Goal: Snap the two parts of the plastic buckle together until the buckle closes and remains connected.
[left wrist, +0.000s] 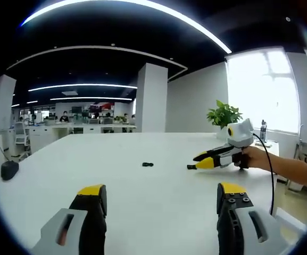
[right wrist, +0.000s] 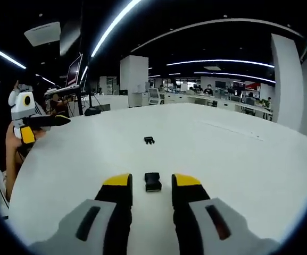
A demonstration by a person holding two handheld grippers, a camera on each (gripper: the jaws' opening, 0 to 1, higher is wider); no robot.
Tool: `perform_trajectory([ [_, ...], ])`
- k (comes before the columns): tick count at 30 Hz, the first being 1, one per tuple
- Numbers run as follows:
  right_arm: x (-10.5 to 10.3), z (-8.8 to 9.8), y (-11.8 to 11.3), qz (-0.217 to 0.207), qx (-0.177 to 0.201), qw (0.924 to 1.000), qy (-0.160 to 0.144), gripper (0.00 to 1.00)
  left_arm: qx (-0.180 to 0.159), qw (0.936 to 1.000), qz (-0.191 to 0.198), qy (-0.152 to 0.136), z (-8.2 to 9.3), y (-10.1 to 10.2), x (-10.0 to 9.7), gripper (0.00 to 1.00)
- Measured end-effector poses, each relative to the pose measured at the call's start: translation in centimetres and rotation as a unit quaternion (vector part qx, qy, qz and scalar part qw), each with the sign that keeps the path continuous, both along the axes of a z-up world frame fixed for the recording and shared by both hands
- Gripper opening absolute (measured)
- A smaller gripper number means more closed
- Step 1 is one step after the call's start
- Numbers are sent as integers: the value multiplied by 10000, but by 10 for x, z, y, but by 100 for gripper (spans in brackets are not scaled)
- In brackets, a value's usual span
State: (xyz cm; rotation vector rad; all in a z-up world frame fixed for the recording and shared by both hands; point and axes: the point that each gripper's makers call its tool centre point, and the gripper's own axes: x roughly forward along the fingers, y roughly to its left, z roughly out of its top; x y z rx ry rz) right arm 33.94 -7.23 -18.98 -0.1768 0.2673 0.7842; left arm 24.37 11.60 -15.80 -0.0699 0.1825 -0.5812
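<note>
Nothing joined yet. Left gripper (left wrist: 158, 199) jaws wide apart, empty, over bare white desk (left wrist: 158, 212); a small black buckle part (left wrist: 148, 164) lies far ahead of it mid-desk, untouched. In the left gripper view the right gripper (left wrist: 192, 162) shows at far right in a person's hand (left wrist: 254, 158). In the right gripper view, right gripper (right wrist: 152, 183) jaws partly open, straddling the near buckle half (right wrist: 152, 181); can't tell if they're touching it, it looks flat on the desk. Far half (right wrist: 149, 140) sits well apart, farther out. Left: grasp both halves, align, snap together, confirm it holds.
</note>
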Motion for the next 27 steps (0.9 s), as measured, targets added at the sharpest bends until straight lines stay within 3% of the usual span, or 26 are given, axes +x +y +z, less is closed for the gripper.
perform_trajectory([
  [14,2,-11,-1,-142,-188,9994,259,20,-13,10000,-16,16,-1,-2,0,87],
  [20,4,-14,-1,-142,-255,9990,327,13,-26,10000,-30,11,-1,-3,-1,87],
  [27,5,-14,-1,-18,-204,9990,398,12,-19,10000,-54,17,-1,-4,-1,86],
])
